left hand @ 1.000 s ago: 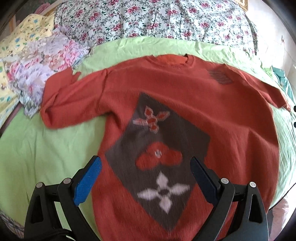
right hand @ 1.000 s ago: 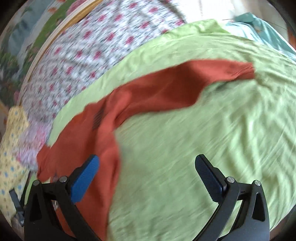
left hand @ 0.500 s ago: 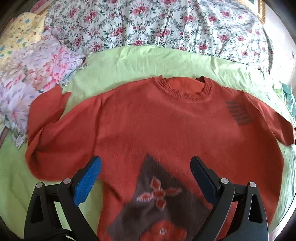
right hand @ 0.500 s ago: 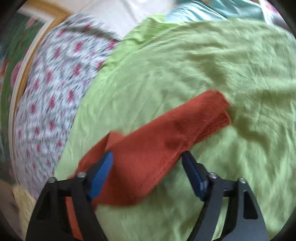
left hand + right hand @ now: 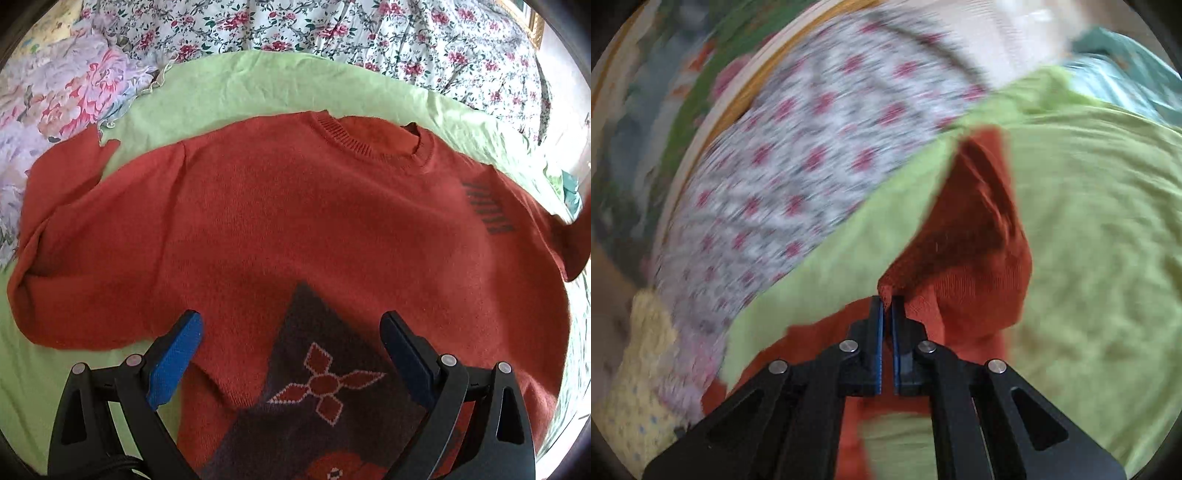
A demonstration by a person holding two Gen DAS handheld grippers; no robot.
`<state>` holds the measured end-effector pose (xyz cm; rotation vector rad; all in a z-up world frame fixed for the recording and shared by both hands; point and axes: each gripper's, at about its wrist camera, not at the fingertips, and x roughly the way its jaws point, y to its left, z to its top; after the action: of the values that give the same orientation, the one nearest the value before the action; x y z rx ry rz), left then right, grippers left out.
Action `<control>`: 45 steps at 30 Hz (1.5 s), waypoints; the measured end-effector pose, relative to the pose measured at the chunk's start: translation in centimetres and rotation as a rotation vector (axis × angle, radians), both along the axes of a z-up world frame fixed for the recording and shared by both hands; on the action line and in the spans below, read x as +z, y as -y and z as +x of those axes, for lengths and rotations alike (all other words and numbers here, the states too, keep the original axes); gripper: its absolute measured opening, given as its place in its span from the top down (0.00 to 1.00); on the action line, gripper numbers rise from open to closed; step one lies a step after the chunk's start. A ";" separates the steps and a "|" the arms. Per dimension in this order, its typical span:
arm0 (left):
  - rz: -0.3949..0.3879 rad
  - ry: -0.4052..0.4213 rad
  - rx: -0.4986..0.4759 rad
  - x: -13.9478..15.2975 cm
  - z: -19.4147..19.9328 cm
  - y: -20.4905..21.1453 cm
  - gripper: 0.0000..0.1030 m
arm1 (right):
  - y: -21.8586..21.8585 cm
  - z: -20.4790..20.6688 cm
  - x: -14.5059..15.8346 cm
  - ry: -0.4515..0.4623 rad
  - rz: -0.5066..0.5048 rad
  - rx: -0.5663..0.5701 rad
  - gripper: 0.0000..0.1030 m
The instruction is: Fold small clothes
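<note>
A rust-red knit sweater [image 5: 295, 221] lies face up on a light green sheet [image 5: 240, 88], collar toward the far side, with a dark diamond panel and flower motifs low on its chest. My left gripper [image 5: 291, 328] hovers open above the chest with nothing between its blue pads. The sweater's left sleeve [image 5: 66, 206] is bent back on itself. In the right wrist view my right gripper [image 5: 886, 306] is shut on the sweater's right sleeve [image 5: 967, 236], which is lifted off the sheet and hangs folded from the pads.
A floral quilt [image 5: 332, 29] runs along the far side of the bed. A pile of pastel floral cloth [image 5: 55, 96] lies at the far left, touching the left sleeve's cuff. Teal fabric [image 5: 1126, 59] sits beyond the sheet's far right edge.
My right gripper closed on the right sleeve and lifted it toward the sweater's body. My left gripper moved up the sweater from the lower panel toward the chest and collar, staying open.
</note>
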<state>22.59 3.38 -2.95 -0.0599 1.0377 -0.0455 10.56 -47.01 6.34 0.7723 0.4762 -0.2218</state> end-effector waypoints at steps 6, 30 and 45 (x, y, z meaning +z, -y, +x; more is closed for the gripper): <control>-0.044 0.012 0.001 0.2 -0.7 -0.8 0.06 | -12.1 9.1 1.8 0.040 -0.059 0.349 0.96; -0.234 -0.140 0.028 -2.0 9.6 -1.9 0.10 | -19.0 8.4 -6.0 -0.084 0.198 0.510 0.82; -0.197 0.025 0.132 0.4 5.7 -8.1 0.99 | -10.1 3.8 -4.5 -0.131 0.068 0.169 0.46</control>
<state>28.33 11.49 -2.54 -0.3054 0.9995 -0.0283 14.34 -36.93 1.82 0.7820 0.6725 -0.0997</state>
